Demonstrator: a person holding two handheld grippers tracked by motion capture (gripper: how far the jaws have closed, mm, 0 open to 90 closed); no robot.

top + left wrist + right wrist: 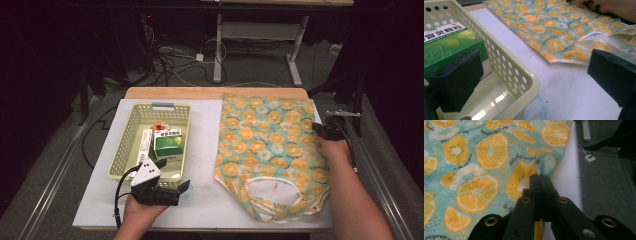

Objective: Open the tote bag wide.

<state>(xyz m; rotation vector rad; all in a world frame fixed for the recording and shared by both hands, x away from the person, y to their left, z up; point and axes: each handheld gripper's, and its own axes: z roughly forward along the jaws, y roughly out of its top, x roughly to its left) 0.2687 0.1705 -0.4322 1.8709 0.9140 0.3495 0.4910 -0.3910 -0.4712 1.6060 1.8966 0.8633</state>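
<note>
Clearly the right gripper (539,178) is clenched on the right edge of the cloth (265,145), which lies flat on the right of the table (200,195). Lift slowly, keeping the pinch firm. The left gripper (172,187) rests released at the basket (131,145), free to pin the cloth's near-left corner.

The high view looks down on the table (205,150); both gripper views sit close, sharing the cloth (270,145).
</note>
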